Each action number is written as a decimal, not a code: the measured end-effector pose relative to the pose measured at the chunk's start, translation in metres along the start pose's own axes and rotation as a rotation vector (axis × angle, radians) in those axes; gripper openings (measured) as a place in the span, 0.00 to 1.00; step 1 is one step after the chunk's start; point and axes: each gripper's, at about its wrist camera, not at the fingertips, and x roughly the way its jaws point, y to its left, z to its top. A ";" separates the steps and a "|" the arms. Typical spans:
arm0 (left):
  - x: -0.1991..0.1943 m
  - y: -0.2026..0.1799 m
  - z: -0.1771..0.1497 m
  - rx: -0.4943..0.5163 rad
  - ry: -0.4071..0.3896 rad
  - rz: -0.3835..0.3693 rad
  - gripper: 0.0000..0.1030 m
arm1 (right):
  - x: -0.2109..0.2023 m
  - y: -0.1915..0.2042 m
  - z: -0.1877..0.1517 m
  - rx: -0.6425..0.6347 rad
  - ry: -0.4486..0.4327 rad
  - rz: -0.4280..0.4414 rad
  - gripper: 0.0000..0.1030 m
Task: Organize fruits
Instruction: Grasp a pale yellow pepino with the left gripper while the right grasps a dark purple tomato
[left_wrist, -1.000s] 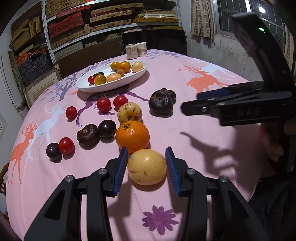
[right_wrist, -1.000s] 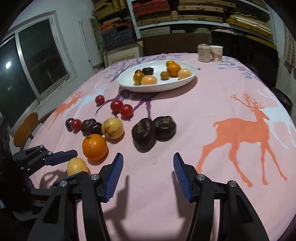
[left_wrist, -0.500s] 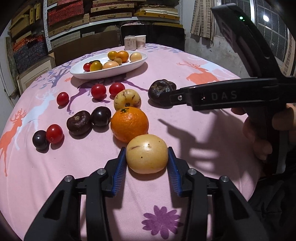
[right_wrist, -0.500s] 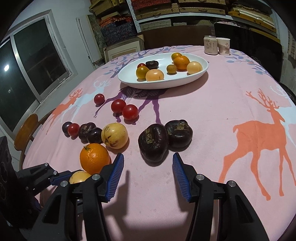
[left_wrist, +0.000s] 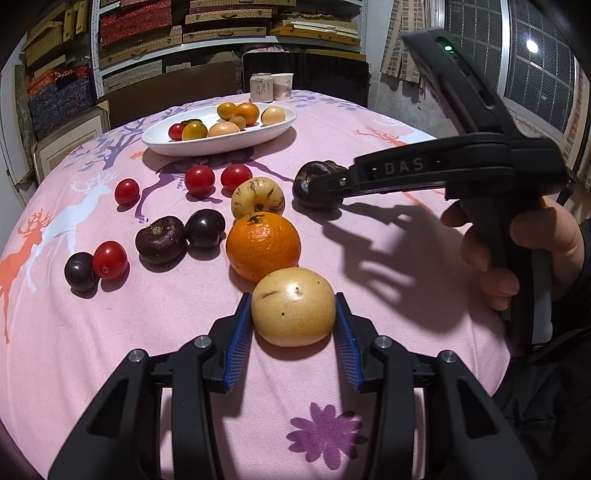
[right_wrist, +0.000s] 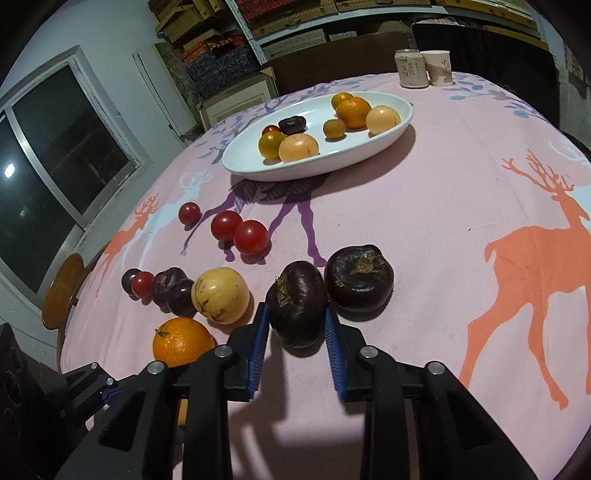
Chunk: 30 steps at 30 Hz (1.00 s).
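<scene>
Both tools have a fruit right now. The left gripper is clamped on a pale yellow round fruit, low centre of its view, still sitting on the pink deer-print tablecloth. The right gripper has just closed its jaws, and they're now pinched on a wrinkly dark purple fruit in the lower middle of the right view.

Best bet, I think: lift both straight up before swinging toward the white oval plate near the top. The yellow one touches a round orange, and the dark one leans on a second dark purple fruit, so dragging sideways will probably roll the neighbours.

Hard to see: the undersides, so I can't tell if either fruit has left the cloth. In the left view the right tool's arm covers part of the dark fruits.
</scene>
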 end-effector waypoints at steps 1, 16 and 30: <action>0.000 0.000 0.000 -0.001 -0.002 0.000 0.41 | -0.002 0.001 -0.002 -0.007 -0.006 0.000 0.23; 0.000 0.003 0.000 -0.033 0.007 0.033 0.41 | -0.014 -0.002 -0.006 -0.002 -0.022 0.022 0.22; -0.009 0.009 0.001 -0.060 -0.005 0.032 0.41 | -0.024 -0.005 -0.012 -0.078 -0.006 -0.095 0.28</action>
